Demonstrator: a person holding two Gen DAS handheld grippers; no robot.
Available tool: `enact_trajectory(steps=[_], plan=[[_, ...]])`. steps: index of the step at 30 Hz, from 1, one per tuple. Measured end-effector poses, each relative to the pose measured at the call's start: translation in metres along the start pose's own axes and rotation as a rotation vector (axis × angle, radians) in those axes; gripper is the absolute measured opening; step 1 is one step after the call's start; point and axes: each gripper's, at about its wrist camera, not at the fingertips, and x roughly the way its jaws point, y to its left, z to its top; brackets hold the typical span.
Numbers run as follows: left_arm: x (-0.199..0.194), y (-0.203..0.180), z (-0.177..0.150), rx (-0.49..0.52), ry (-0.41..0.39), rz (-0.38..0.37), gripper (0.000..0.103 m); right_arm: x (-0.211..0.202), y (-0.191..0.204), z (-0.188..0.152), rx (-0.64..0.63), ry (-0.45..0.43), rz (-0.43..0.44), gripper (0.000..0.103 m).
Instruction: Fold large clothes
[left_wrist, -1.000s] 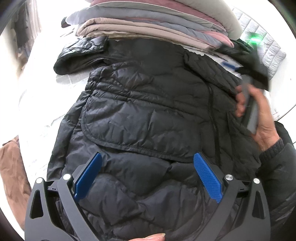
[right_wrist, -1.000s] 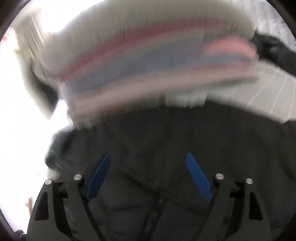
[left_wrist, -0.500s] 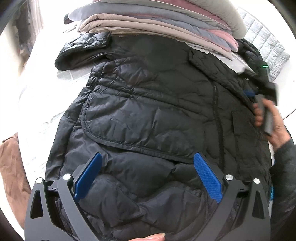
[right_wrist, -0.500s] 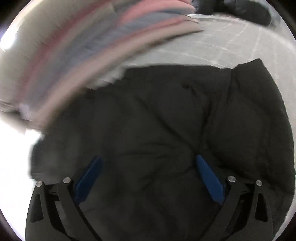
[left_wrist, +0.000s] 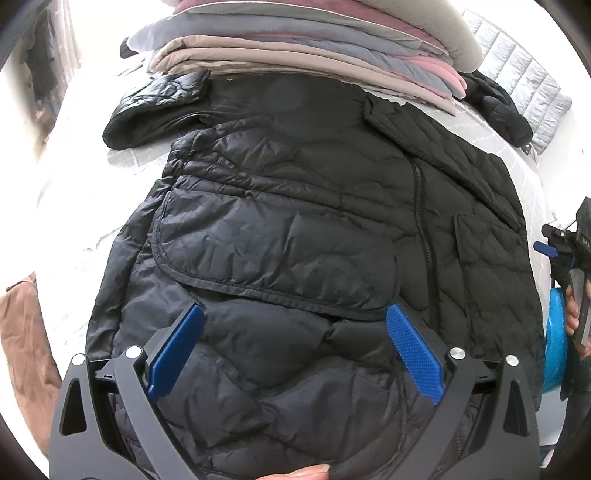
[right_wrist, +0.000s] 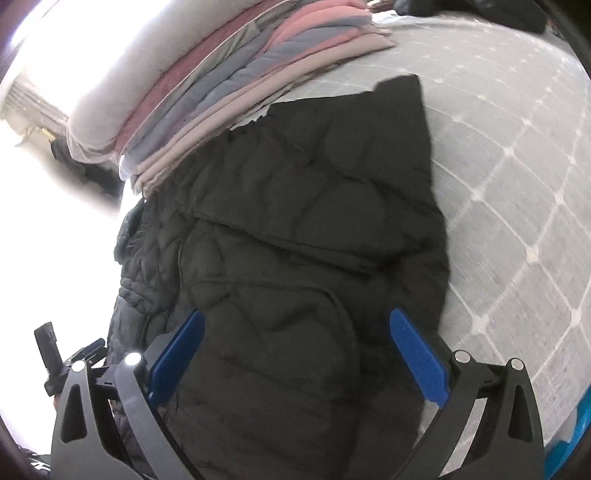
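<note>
A black quilted puffer jacket (left_wrist: 295, 236) lies spread flat on a grey checked bed cover, zipper up, its collar end toward a pile of folded clothes. My left gripper (left_wrist: 293, 350) is open and empty above the jacket's lower half. My right gripper (right_wrist: 295, 354) is open and empty above the jacket's right side (right_wrist: 314, 240), near its right edge. The right gripper also shows at the far right of the left wrist view (left_wrist: 565, 240), off the jacket's edge.
A tall pile of folded clothes (left_wrist: 314, 48) in grey, beige and pink stands at the jacket's far end and overlaps its collar. Another black garment (left_wrist: 159, 107) lies at the far left. A pale quilted garment (left_wrist: 524, 88) lies at the far right. Brown fabric (left_wrist: 22, 332) hangs at the left.
My right gripper has swung from over the jacket's upper right part out to its right edge and lower down. My left gripper has stayed nearly still, open.
</note>
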Motion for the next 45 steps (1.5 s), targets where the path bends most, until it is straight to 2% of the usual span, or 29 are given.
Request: enact_trajectory(steps=[5, 8, 10, 11, 12, 13, 15, 18, 21, 24, 28, 32, 34, 36, 38, 40, 41, 42, 43, 45], plan=[[0.003, 0.001, 0.000, -0.004, 0.007, 0.002, 0.095, 0.013, -0.011, -0.007, 0.025, 0.007, 0.072, 0.096], [0.004, -0.001, 0.001, -0.003, 0.009, 0.002, 0.095, 0.017, -0.001, -0.001, -0.008, -0.015, 0.122, 0.094], [0.006, -0.002, 0.001, 0.000, 0.012, 0.001, 0.095, 0.029, 0.006, 0.003, -0.031, 0.003, 0.131, 0.092], [0.006, -0.003, 0.001, 0.001, 0.014, 0.000, 0.095, 0.037, 0.009, 0.004, -0.049, 0.026, 0.121, 0.084], [0.007, -0.003, 0.001, 0.001, 0.015, -0.002, 0.095, 0.046, 0.012, 0.005, -0.066, 0.061, 0.113, 0.068], [0.008, -0.003, 0.002, 0.001, 0.016, -0.002, 0.095, 0.051, 0.016, 0.004, -0.094, 0.089, 0.084, 0.061], [0.008, -0.003, 0.002, 0.001, 0.017, 0.001, 0.095, 0.059, 0.026, 0.000, -0.158, 0.126, 0.009, 0.027], [0.009, -0.003, 0.002, 0.003, 0.016, 0.001, 0.095, 0.056, 0.032, -0.005, -0.198, 0.129, -0.016, 0.015], [0.010, -0.003, 0.002, 0.004, 0.018, 0.003, 0.095, 0.041, 0.045, -0.016, -0.256, 0.102, -0.038, 0.010], [0.009, -0.003, 0.002, 0.004, 0.016, 0.004, 0.095, 0.023, 0.058, -0.032, -0.306, 0.078, -0.052, 0.010], [0.008, -0.001, 0.001, 0.006, 0.011, 0.005, 0.095, -0.007, 0.081, -0.079, -0.418, 0.088, -0.067, 0.010], [0.006, 0.003, -0.001, 0.000, 0.010, 0.011, 0.095, -0.021, 0.071, -0.130, -0.416, 0.147, -0.077, 0.036], [0.005, 0.008, 0.000, -0.007, 0.011, 0.014, 0.095, -0.033, 0.062, -0.145, -0.352, 0.134, -0.018, 0.037], [0.004, 0.013, 0.001, -0.018, 0.010, 0.015, 0.095, -0.048, 0.061, -0.145, -0.285, 0.079, 0.066, 0.054], [0.002, 0.017, 0.002, -0.026, 0.007, 0.011, 0.095, -0.060, 0.073, -0.137, -0.264, -0.013, 0.114, 0.064], [-0.001, 0.019, 0.003, -0.027, -0.002, 0.013, 0.095, -0.064, 0.084, -0.128, -0.219, -0.086, 0.270, 0.065], [-0.002, 0.021, 0.003, -0.029, -0.006, 0.015, 0.095, -0.063, 0.088, -0.126, -0.210, -0.104, 0.309, 0.069], [-0.003, 0.023, 0.004, -0.035, -0.007, 0.015, 0.095, -0.061, 0.093, -0.125, -0.205, -0.121, 0.328, 0.075], [-0.003, 0.025, 0.004, -0.042, -0.006, 0.012, 0.095, -0.053, 0.097, -0.127, -0.209, -0.114, 0.321, 0.077], [-0.005, 0.030, 0.004, -0.053, -0.002, -0.003, 0.095, -0.025, 0.094, -0.136, -0.207, -0.037, 0.236, 0.077]])
